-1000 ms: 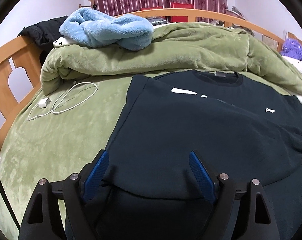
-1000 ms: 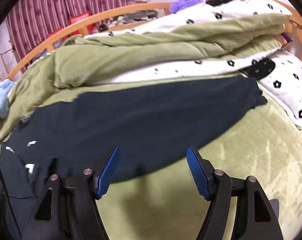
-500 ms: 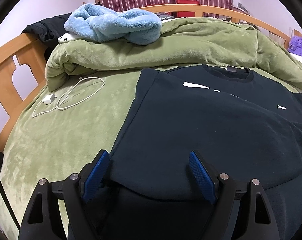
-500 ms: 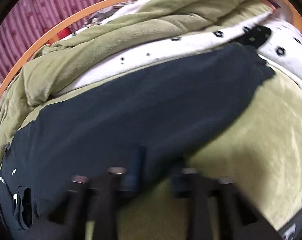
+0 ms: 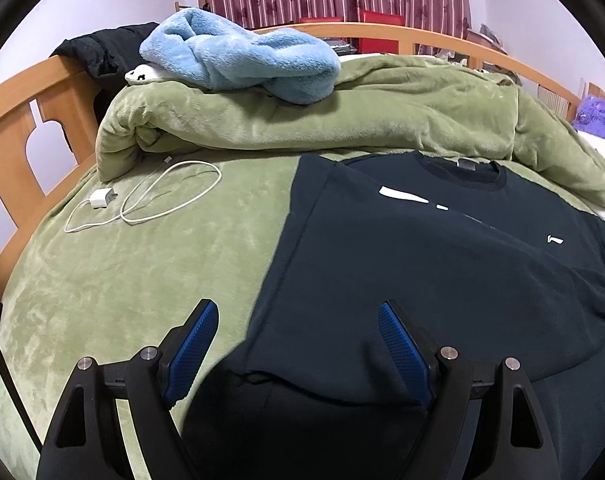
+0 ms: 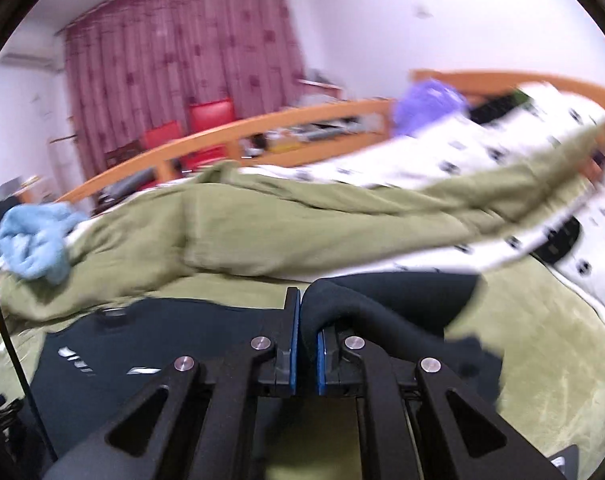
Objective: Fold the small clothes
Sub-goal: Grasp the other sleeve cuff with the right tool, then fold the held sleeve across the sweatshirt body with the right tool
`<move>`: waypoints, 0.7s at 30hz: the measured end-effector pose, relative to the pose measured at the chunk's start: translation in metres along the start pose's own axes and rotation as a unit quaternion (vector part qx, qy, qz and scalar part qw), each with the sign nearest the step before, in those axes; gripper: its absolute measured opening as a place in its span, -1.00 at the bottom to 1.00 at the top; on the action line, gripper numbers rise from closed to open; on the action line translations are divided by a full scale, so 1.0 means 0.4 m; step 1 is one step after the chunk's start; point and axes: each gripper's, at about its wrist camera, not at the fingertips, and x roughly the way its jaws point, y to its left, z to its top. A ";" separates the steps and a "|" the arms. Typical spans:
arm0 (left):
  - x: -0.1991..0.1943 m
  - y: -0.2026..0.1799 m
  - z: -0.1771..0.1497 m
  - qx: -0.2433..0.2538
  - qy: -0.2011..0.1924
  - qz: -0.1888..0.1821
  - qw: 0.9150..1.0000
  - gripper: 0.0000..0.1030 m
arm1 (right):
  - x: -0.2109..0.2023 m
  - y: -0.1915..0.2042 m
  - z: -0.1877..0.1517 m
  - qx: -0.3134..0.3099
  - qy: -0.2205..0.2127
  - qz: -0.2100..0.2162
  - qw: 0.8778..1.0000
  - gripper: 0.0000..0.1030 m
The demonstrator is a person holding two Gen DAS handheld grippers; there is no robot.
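Your right gripper (image 6: 305,344) has just clenched on the sleeve (image 6: 386,300) of the dark sweatshirt (image 5: 442,264) — a second ago its jaws were spread over the flat cloth, and now they grasp a raised ridge of it, lifted off the bed (image 5: 142,272). The right wrist view is smeared with motion, so you are swinging that sleeve already; I judge this to be the start of folding the right sleeve in across the body.

Your left gripper (image 5: 298,344) has barely moved. Its jaws stay released, hovering over the lower hem near the sweatshirt's left edge, one blue pad over the bare green sheet and the other over the dark cloth. The left sleeve looks already folded in over the chest.

The sweatshirt lies spread in the middle of the bed, collar toward the rumpled green blanket (image 5: 342,120) along the far side.

For room: the charger cable (image 5: 162,196) lies on the sheet toward the bed's left edge, well apart from the cloth. The blanket heap sits just beyond the collar, so keep the sleeve low and bring it inward rather than toward the far side. The near part of the bed on your right offers bare sheet.
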 end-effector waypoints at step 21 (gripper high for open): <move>-0.003 0.163 -0.023 -0.049 0.028 -0.038 0.998 0.58 | 0.167 0.595 -0.419 -0.120 0.199 0.112 0.966 -0.57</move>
